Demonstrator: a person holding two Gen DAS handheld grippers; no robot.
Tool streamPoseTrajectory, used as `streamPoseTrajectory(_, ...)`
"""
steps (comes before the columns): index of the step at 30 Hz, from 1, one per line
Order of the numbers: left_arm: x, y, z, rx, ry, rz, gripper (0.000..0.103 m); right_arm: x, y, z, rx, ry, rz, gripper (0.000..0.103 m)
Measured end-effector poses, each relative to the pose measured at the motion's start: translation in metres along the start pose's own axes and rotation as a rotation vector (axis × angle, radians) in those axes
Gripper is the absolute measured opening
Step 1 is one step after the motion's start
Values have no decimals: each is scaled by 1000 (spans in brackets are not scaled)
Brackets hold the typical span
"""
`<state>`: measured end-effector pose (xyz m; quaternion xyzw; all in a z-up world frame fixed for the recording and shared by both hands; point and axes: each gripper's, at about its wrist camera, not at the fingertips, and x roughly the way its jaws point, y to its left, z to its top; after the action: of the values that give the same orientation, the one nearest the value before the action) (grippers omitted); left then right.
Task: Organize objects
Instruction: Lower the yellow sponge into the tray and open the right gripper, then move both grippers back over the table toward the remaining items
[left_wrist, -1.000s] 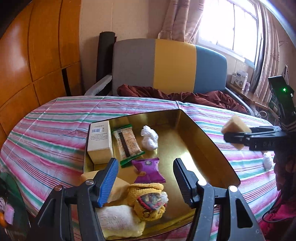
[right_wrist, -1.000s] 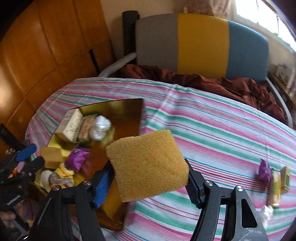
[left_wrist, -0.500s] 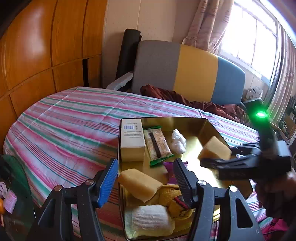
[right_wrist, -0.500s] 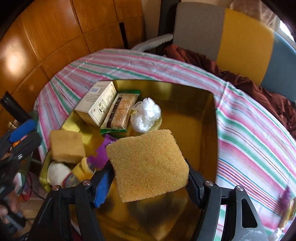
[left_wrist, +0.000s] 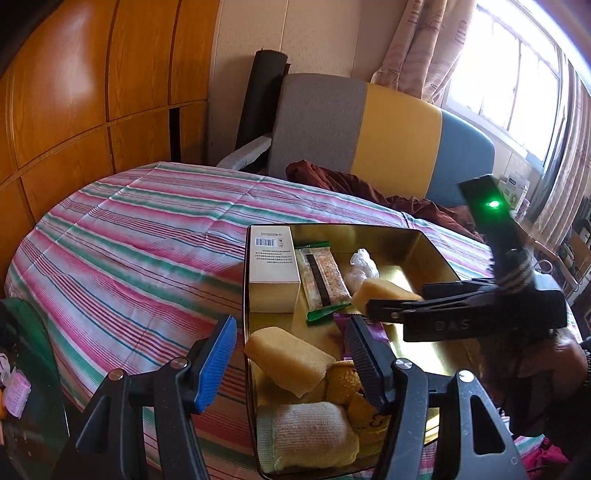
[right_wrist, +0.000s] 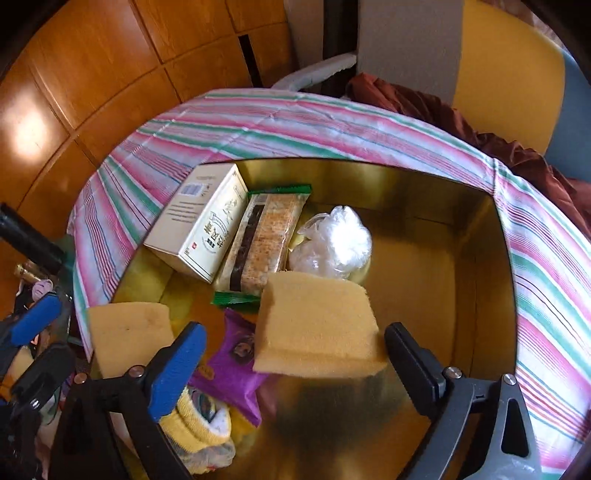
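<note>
The right gripper (right_wrist: 291, 354) has just been opening its jaws, and the sponge (right_wrist: 317, 325) sits loose between them, over the gold tray (right_wrist: 491, 280) beside the purple packet (right_wrist: 232, 365). Best to lift straight up, clear of it. The left gripper (left_wrist: 288, 354) hangs open, empty.

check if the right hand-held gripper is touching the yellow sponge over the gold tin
Apart. The right wrist view shows the right hand-held gripper, whose jaws have just been opening, standing wide with a gap between each pad and the yellow sponge over the gold tin.
</note>
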<state>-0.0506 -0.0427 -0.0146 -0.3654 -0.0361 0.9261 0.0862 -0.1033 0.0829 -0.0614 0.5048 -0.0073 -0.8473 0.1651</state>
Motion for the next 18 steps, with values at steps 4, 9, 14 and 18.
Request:
streamPoseTrajectory(4,-5,-6,0,13,-9,-7,62,-17,-3,-7,26,-29,3,100)
streamPoseTrajectory(9,-10,-16,-2,45,-10,-18,62,-37,-6,-20,29,-64,-13,100)
streamPoseTrajectory(14,-16,-30,-5,78,-11,-28,62,-57,-11,-39,26,-95,-36,100)
streamPoseTrajectory(18,-20,-40,-7,108,-14,-37,62,-75,-19,-55,32,-124,-63,101)
